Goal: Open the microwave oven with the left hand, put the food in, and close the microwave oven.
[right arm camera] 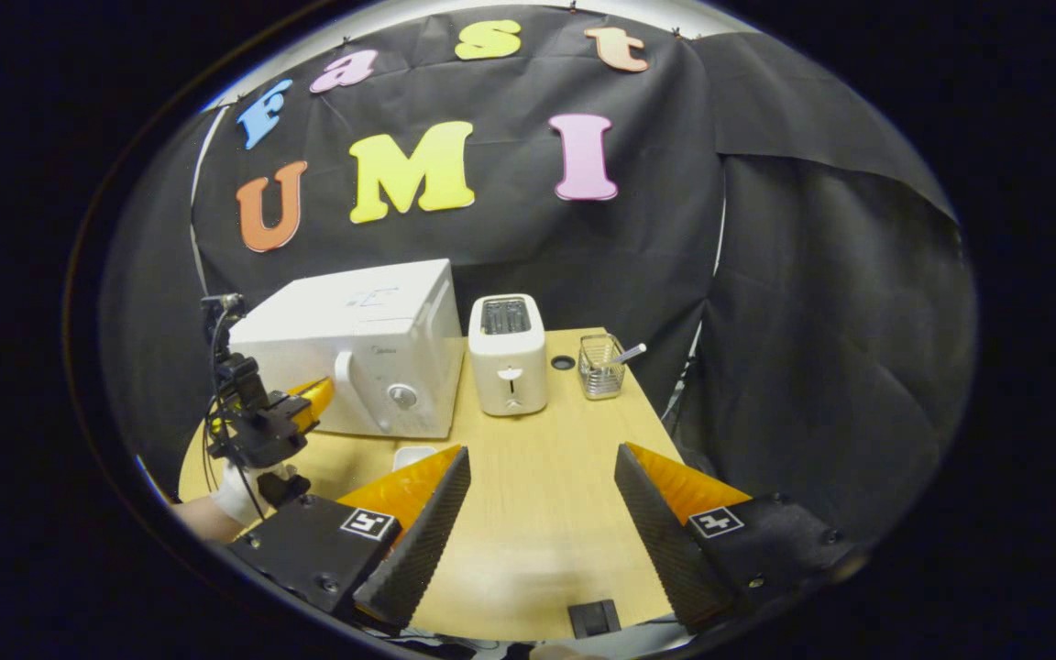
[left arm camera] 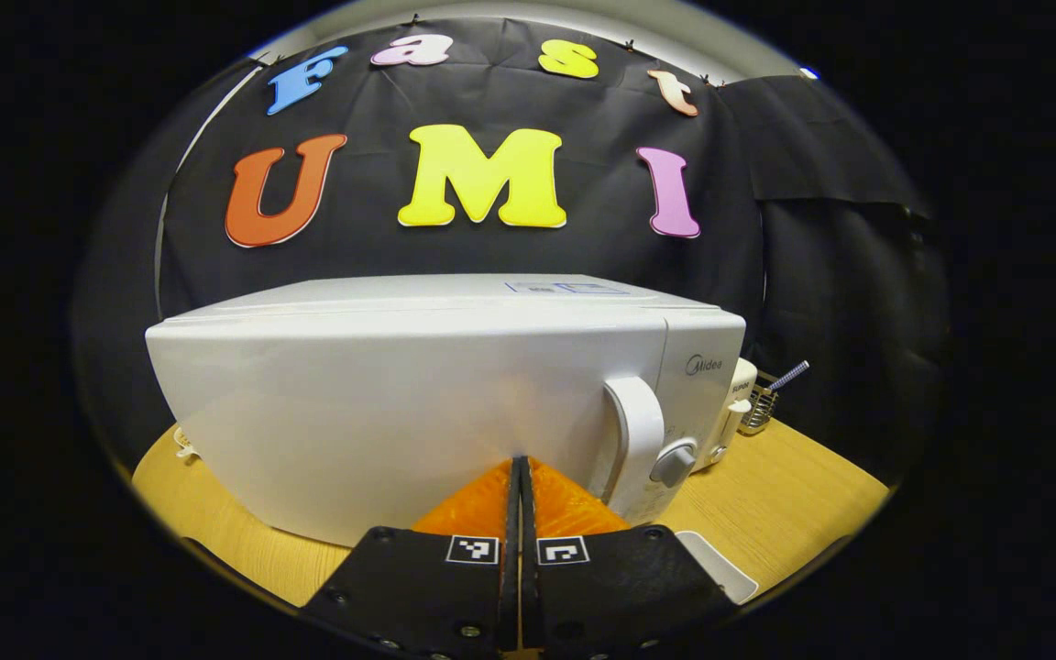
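Note:
The white microwave [left arm camera: 400,403] stands on the wooden table [left arm camera: 794,486] with its door closed; its curved handle [left arm camera: 635,440] and a round knob [left arm camera: 672,465] sit at the door's right side. My left gripper [left arm camera: 521,477] is shut with nothing in it, close in front of the door, left of the handle. In the right gripper view the microwave [right arm camera: 363,348] is at the back left, and the left gripper [right arm camera: 315,394], held by a gloved hand, hovers before it. A white dish [right arm camera: 413,456] lies in front of the microwave, partly hidden. My right gripper [right arm camera: 542,495] is open above the table's front.
A white toaster [right arm camera: 508,353] stands right of the microwave, and a wire holder [right arm camera: 601,367] with a utensil further right. The white dish [left arm camera: 716,564] lies near the front edge. A small black piece [right arm camera: 594,617] sits at the table's front edge. Black cloth walls surround the table.

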Action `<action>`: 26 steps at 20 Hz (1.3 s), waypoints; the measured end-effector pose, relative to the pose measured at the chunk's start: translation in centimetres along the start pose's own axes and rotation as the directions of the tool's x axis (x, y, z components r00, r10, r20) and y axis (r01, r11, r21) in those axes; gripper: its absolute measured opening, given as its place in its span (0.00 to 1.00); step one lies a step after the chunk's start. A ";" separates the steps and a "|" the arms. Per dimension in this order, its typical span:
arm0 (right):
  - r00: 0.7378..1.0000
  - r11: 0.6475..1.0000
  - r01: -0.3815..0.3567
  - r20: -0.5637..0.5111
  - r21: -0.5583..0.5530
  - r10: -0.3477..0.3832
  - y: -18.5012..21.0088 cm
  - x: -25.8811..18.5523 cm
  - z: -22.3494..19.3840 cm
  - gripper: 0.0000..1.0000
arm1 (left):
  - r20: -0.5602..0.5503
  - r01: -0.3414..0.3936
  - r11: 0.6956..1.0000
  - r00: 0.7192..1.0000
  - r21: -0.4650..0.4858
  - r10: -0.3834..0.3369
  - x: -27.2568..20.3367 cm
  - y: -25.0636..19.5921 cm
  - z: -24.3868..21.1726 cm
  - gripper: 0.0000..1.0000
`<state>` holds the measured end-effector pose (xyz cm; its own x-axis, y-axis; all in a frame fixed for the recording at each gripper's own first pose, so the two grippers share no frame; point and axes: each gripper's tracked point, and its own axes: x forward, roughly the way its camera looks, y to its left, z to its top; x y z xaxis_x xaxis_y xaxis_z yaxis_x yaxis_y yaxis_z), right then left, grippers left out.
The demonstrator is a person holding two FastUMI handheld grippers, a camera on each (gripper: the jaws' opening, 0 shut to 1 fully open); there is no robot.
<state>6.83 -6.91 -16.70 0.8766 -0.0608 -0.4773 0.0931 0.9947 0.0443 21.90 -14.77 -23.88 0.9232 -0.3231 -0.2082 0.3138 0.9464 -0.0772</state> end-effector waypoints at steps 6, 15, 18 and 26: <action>1.000 1.000 -0.019 0.012 -0.019 0.020 0.1 -0.1 0.2 1.00 | -0.026 -0.056 0.998 0.998 0.030 0.057 -0.6 1.2 -0.2 0.01; 0.981 0.981 -0.187 0.047 -0.059 0.189 0.8 0.5 0.3 1.00 | 0.008 -0.135 0.987 0.991 0.085 0.135 -5.8 0.9 2.6 0.94; 0.969 0.971 -0.230 0.079 -0.067 0.235 1.2 -0.4 0.9 1.00 | 0.007 -0.148 0.986 0.989 0.082 0.148 -9.1 0.2 4.1 0.97; 0.932 0.974 -0.224 0.281 -0.048 0.228 4.3 -7.3 5.8 1.00 | 0.078 -0.163 0.985 0.984 0.058 0.158 -22.0 1.5 13.3 0.96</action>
<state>3.56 -2.62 -7.94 0.9712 0.1465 -0.1881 -0.1278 0.9859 0.1081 5.05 -6.19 -6.45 0.9757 -0.1681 -0.1407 0.1718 0.9850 0.0146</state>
